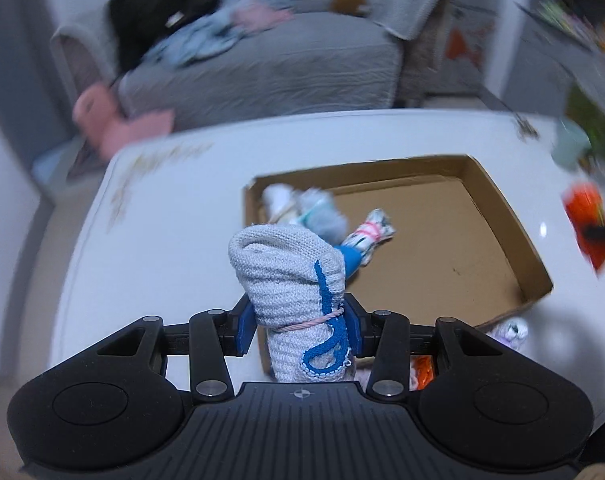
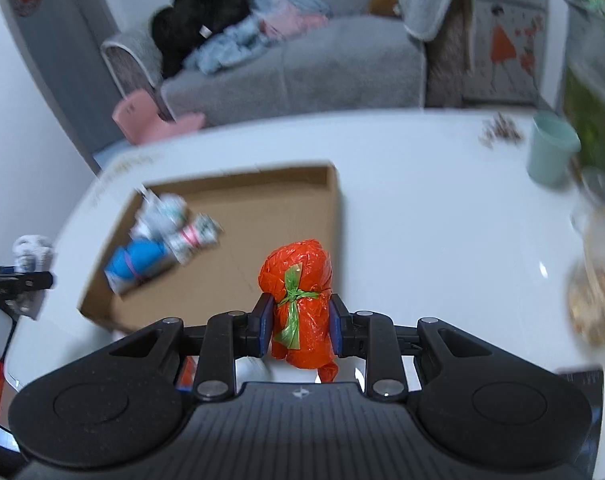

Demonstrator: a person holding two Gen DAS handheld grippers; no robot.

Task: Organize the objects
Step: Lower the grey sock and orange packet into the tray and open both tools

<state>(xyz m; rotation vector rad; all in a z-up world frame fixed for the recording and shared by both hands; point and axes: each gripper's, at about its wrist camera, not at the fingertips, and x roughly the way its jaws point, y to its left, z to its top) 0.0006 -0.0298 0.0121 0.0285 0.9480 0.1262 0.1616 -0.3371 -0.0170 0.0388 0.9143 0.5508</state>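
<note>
My left gripper (image 1: pixel 300 326) is shut on a rolled grey knitted cloth bundle (image 1: pixel 292 280) with blue stitching and a pink band, held upright above the white table (image 1: pixel 162 248). My right gripper (image 2: pixel 300 330) is shut on an orange plastic-bag bundle (image 2: pixel 298 280) tied with a green strip. An open cardboard box (image 1: pixel 498 208) lies on the table ahead of both grippers; the same box (image 2: pixel 338 204) shows in the right wrist view. Inside it, at its left end, lie several tied bundles (image 1: pixel 322 216), one blue (image 2: pixel 136 258).
A grey sofa (image 2: pixel 302 68) heaped with clothes stands beyond the table. A mint cup (image 2: pixel 552 148) and glass jars (image 2: pixel 594 280) stand at the table's right side. A small bundle (image 1: pixel 512 330) lies by the box's near corner. A pink stool (image 2: pixel 142 118) is on the floor.
</note>
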